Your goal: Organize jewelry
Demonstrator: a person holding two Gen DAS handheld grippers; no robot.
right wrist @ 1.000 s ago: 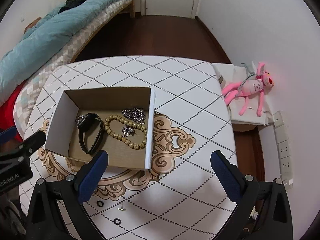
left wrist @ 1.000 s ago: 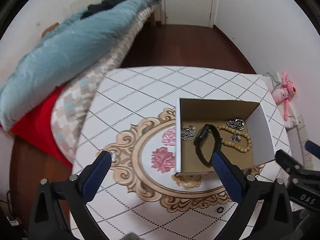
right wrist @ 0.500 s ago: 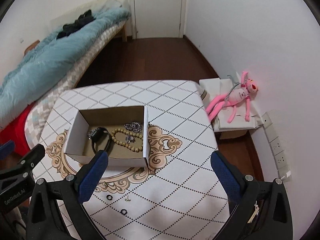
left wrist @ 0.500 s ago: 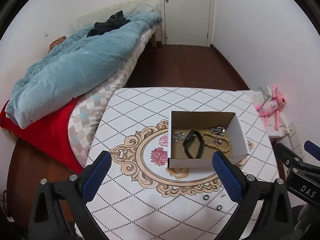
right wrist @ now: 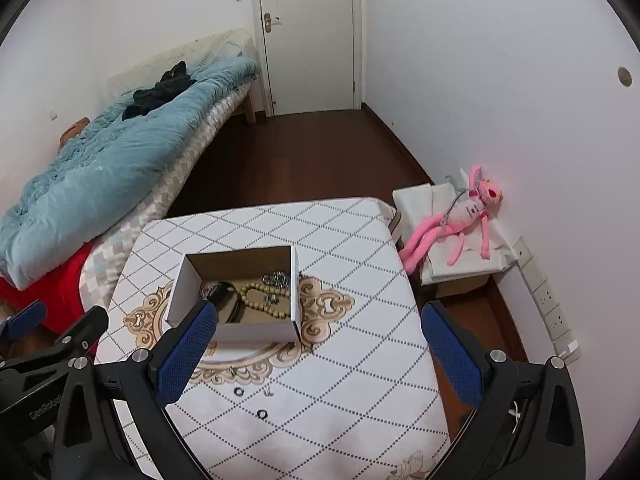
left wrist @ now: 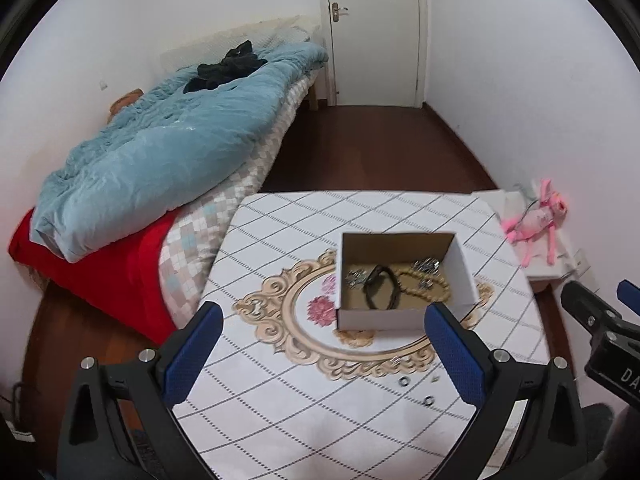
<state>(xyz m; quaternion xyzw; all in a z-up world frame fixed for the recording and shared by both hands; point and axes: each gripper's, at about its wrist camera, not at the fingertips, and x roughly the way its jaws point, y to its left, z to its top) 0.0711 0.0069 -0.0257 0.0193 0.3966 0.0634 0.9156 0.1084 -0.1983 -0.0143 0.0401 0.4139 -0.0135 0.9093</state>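
An open white cardboard box point(left wrist: 380, 320) point(right wrist: 256, 330) stands on the patterned table. Inside lie a black watch band point(left wrist: 380, 286), a tan bead bracelet point(left wrist: 428, 286) point(right wrist: 260, 300) and silver chain pieces point(left wrist: 428, 266) point(right wrist: 276, 279). Two small dark rings point(left wrist: 404, 381) point(right wrist: 239, 391) point(right wrist: 262, 414) and a tiny stud point(right wrist: 269, 391) rest loose on the cloth in front of the box. My left gripper point(left wrist: 320, 344) is open and empty, held well above and short of the box. My right gripper point(right wrist: 320, 344) is open and empty too, high over the table's near side.
The table point(right wrist: 360, 240) carries a white diamond-grid cloth with a gold floral medallion. A bed with a blue quilt point(left wrist: 160, 152) borders its left side. A pink plush toy point(right wrist: 464, 216) lies on a low white stand to the right. A shut door point(right wrist: 308, 36) is at the back.
Both grippers have pulled back and up from the box, so the box and table look smaller and farther. The jaws stay open; the jewelry has not moved.
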